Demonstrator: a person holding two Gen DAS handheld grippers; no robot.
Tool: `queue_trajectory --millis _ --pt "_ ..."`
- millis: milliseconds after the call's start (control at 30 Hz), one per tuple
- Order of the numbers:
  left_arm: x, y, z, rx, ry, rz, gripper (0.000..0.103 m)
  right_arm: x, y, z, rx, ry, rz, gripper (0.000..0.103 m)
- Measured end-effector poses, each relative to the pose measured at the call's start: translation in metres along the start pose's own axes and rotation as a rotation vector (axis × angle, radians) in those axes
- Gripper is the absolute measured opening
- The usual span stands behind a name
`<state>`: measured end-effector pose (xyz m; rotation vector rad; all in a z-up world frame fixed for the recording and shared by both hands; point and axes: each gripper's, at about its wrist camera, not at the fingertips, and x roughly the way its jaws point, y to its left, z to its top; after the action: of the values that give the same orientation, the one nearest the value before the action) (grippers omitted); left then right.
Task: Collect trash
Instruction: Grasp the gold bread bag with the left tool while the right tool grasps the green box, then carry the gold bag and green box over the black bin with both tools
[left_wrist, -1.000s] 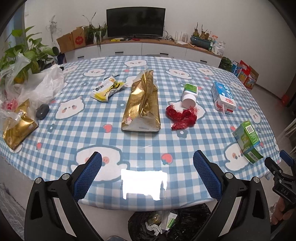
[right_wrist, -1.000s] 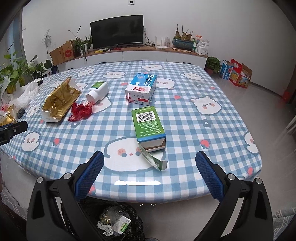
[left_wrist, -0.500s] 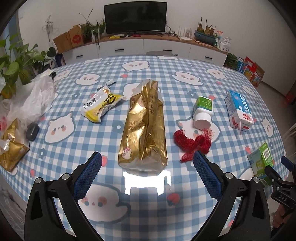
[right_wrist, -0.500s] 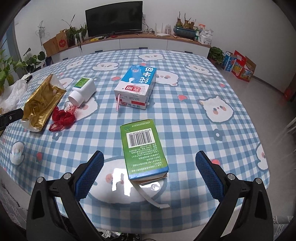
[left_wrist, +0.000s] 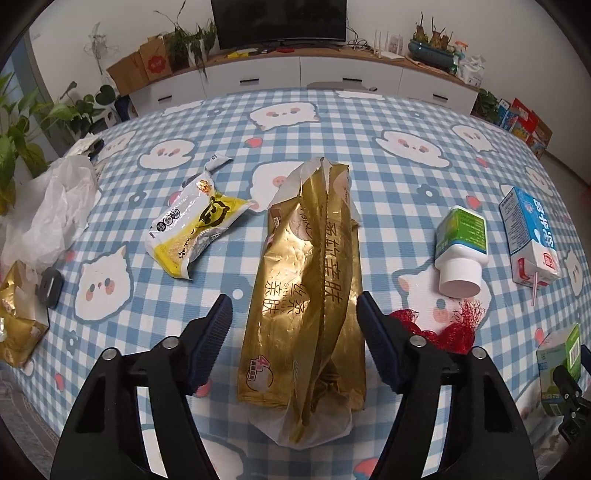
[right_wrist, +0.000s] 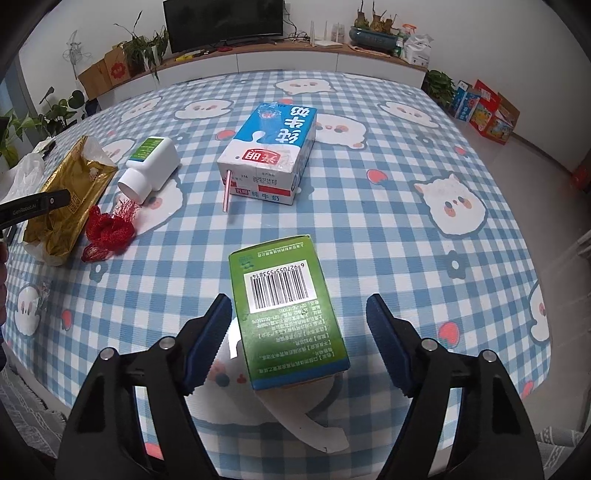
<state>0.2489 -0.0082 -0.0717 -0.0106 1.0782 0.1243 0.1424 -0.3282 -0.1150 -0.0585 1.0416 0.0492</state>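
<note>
Left wrist view has the left hand-held gripper (left_wrist: 293, 328) angled down over the long gold bag (left_wrist: 308, 295), one blue pad on each side of it. The jaws have just been closing in, but the pads aren't pressing yet: there's a sliver of checked cloth showing on the left side and the right pad sits just beside the foil. So it's released, straddling, lined up across the bag's narrow width, which I'd guess is the only way something that long fits between the fingers.

Same story on the right wrist view: the right hand-held gripper (right_wrist: 299, 332) brackets the green box (right_wrist: 288, 317), jaws just been narrowing too, with clear gaps either side, so nothing gripped. The box lies flat near the desk (right_wrist: 406, 206) edge, barcode up, with its white end flap hanging open toward the camera.

The bag looks crinkly and mostly empty, folded along its length, clear plastic poking out at the near end. Probably squashes when pinched.

Other trash lying around: a yellow snack wrapper (left_wrist: 195, 225), a white bottle (left_wrist: 461, 254) on its side, red netting (right_wrist: 109, 230), and a milk carton (right_wrist: 271, 153) with a straw.
</note>
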Motion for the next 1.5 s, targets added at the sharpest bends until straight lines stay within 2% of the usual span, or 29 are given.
queue_trajectory --millis 33,100,200,300,367,967,1500 --pt "0.003 0.0 0.0 0.004 0.008 0.001 0.056 0.0 0.0 0.0 0.0 0.002 0.0 0.068" --pt "0.007 -0.001 0.0 0.009 0.022 0.004 0.039 0.0 0.001 0.0 0.003 0.006 0.004 0.064" --pt "0.01 -0.002 -0.001 0.007 0.033 0.008 0.023 0.0 0.001 0.0 0.006 0.01 0.015 0.059" --pt "0.009 -0.002 -0.002 0.012 0.039 0.006 0.012 0.001 0.002 0.001 0.003 0.017 0.014 0.052" --pt "0.008 -0.003 -0.002 0.012 0.04 0.003 0.008 0.002 0.003 0.0 -0.001 0.022 0.012 0.05" --pt "-0.016 -0.003 -0.012 0.008 0.012 -0.021 0.006 -0.009 -0.002 0.003 0.029 -0.003 0.005 0.048" --pt "-0.073 -0.004 -0.061 -0.003 -0.07 -0.089 0.006 -0.046 0.0 -0.007 0.06 -0.101 0.009 0.048"
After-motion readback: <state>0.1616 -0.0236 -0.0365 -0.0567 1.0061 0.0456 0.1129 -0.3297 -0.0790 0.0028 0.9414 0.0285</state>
